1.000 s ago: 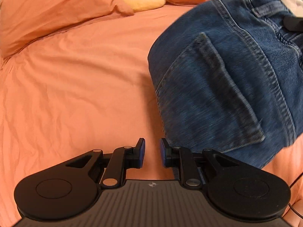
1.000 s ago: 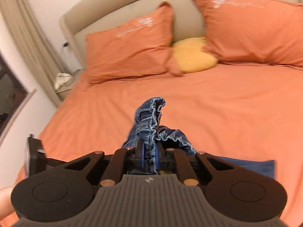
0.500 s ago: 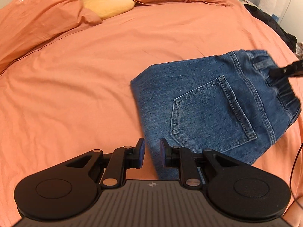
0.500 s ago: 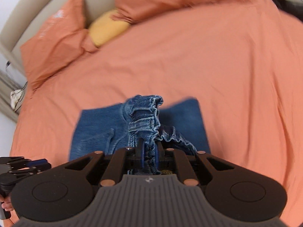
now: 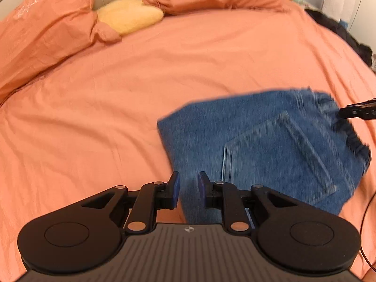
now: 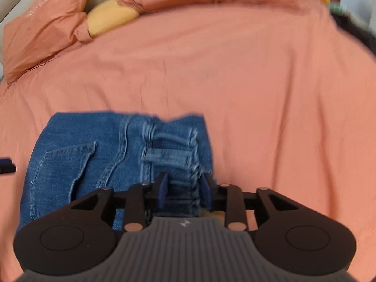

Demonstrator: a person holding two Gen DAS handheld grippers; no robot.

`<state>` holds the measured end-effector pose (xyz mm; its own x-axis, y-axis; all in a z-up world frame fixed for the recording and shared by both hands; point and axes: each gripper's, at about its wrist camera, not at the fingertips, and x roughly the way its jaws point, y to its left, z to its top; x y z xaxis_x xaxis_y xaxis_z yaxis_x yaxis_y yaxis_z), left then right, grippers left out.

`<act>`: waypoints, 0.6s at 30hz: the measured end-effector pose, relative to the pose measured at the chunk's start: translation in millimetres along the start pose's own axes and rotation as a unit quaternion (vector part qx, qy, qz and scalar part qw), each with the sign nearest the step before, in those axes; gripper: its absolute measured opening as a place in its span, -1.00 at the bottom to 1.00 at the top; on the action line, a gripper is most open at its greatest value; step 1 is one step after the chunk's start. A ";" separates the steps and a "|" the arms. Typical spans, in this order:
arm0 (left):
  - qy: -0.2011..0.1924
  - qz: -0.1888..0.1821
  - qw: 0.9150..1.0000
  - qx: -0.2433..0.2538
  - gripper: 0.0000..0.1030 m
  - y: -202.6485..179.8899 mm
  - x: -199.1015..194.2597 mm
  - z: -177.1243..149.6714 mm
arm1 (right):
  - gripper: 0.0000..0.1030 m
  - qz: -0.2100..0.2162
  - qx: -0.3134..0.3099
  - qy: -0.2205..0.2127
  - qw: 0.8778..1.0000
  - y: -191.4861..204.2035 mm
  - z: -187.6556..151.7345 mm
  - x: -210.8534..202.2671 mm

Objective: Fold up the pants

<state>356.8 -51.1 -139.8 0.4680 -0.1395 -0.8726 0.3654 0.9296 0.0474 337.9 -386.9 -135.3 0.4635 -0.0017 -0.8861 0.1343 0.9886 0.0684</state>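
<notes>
The blue denim pants (image 5: 263,145) lie folded into a compact rectangle on the orange bed sheet (image 5: 117,108), back pocket up. My left gripper (image 5: 187,191) is open and empty, just above the folded pants' near left edge. My right gripper (image 6: 184,192) is open, its fingers either side of the elastic waistband (image 6: 171,150), no longer clamping it. The pants fill the lower left of the right wrist view (image 6: 94,159). The right gripper's tip shows at the right edge of the left wrist view (image 5: 359,112).
Orange pillows (image 5: 47,30) and a yellow cushion (image 5: 129,18) lie at the head of the bed. Dark clothing (image 5: 340,33) sits at the bed's far right edge, with items on a stand behind.
The right gripper lowered the pants onto the bed and opened, letting go of the waistband. The left gripper stayed open, and the pants went from hanging to lying flat.
</notes>
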 end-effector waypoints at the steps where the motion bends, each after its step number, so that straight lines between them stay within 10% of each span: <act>1: -0.008 -0.001 1.000 -0.004 -0.56 1.9 1.6 4.1 | -0.44 -0.003 -0.013 -0.016 1.000 2.5 2.2 -10.5; 6: -0.031 -0.004 0.999 -0.031 -0.56 6.2 24.4 26.4 | -0.59 0.057 -0.035 -0.048 0.997 29.5 20.9 -24.0; 11: -0.017 -0.003 0.998 -0.064 -0.56 12.8 62.5 37.7 | -0.63 -0.010 -0.058 -0.009 0.998 43.6 18.4 31.9; 18: 0.039 0.026 0.995 -0.091 -0.48 29.4 112.6 26.1 | -0.63 0.005 -0.030 -0.002 1.000 27.1 12.5 51.5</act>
<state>441.2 -48.4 -223.9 0.4169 -0.0697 -0.9063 0.1882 0.9821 0.0110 376.3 -362.0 -173.3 0.4687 0.0070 -0.8833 0.0765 0.9959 0.0485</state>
